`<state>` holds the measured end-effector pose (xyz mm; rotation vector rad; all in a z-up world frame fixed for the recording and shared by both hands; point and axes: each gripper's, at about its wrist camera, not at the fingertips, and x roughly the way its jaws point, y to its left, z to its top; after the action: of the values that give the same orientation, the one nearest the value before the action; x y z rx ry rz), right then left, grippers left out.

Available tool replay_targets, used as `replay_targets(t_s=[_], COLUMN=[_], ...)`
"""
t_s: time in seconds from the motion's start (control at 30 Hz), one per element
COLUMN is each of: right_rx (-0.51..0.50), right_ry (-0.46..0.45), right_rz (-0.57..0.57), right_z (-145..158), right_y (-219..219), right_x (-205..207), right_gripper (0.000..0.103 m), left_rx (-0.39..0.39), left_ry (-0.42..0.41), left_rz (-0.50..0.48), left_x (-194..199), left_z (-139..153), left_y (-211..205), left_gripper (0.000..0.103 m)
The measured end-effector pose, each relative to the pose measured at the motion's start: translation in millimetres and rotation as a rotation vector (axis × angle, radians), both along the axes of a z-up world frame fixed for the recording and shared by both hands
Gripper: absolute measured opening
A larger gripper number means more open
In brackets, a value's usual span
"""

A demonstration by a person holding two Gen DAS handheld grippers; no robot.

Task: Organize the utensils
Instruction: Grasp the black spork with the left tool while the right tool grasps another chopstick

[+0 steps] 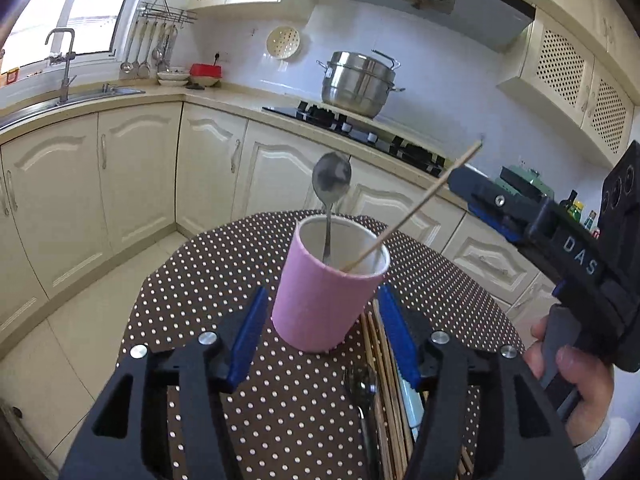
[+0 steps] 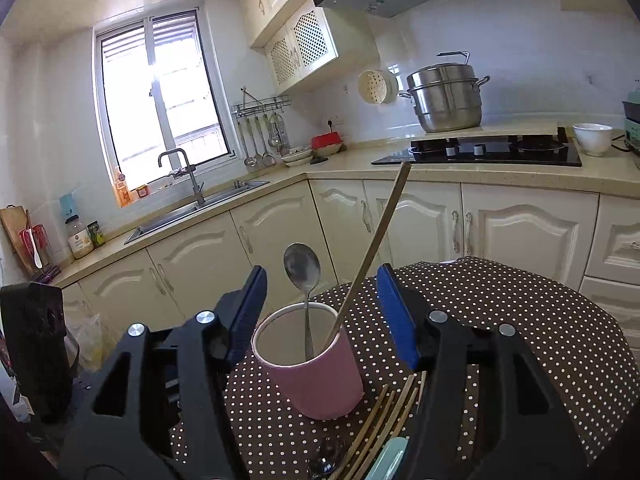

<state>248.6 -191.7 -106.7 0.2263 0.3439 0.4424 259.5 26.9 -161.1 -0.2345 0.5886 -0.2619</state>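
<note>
A pink cup (image 1: 324, 308) (image 2: 320, 376) stands on the round polka-dot table (image 1: 248, 400) (image 2: 520, 320). A metal spoon (image 1: 331, 184) (image 2: 303, 270) and one wooden chopstick (image 1: 420, 204) (image 2: 376, 248) stand in it. My left gripper (image 1: 320, 336) is open just before the cup, empty. My right gripper (image 2: 320, 316) is open above the cup with the chopstick standing between its fingers, untouched; it also shows in the left wrist view (image 1: 520, 216). Loose chopsticks (image 1: 380, 380) (image 2: 380, 424), another spoon (image 1: 362, 384) (image 2: 326, 456) and a light-blue utensil handle (image 1: 414, 404) (image 2: 388, 460) lie beside the cup.
Cream kitchen cabinets (image 1: 140, 184) (image 2: 520, 232) ring the table. A steel steamer pot (image 1: 358, 80) (image 2: 444, 96) sits by the black hob (image 2: 480, 150). A sink with tap (image 1: 64, 64) (image 2: 188, 184) is under the window. A white bowl (image 2: 593, 138) stands on the counter.
</note>
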Motion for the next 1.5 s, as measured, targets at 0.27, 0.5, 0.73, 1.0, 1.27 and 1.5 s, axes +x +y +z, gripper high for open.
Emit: replay_targets(t_s=[0.27,0.5,0.73,1.0,1.27,1.5], right_rx=[-0.041,-0.094,-0.108,-0.205,-0.359,-0.464], right_ry=[0.127,0.314,0.385,0.466,0.569,0.632], right_rz=[-0.067,-0.077,-0.055,-0.026,0.006,0.014], right_z=[-26,-70,-92,-100,-112,-120], right_y=[-39,-63,-73,-64,-44,-28], right_x=[-16,-21,-31,-26,-11,5], right_gripper=[0.06,0.061,0.061,0.061,0.06,0.059], left_rx=[0.153,0.229,0.333,0.398,0.317,0.258], left_ry=[0.264,0.384,0.411,0.409,0.415,0.426], left_rz=[-0.098,-0.143,-0.134,-0.118,-0.075,-0.065], left_x=[2,1,3,12,14,7], left_z=[-42,-67,-82,-87,-88,-87], left_y=[-32,-52,-73,-97,-62,-47], left_gripper=[0.057,0.057,0.057,0.05,0.011,0.011])
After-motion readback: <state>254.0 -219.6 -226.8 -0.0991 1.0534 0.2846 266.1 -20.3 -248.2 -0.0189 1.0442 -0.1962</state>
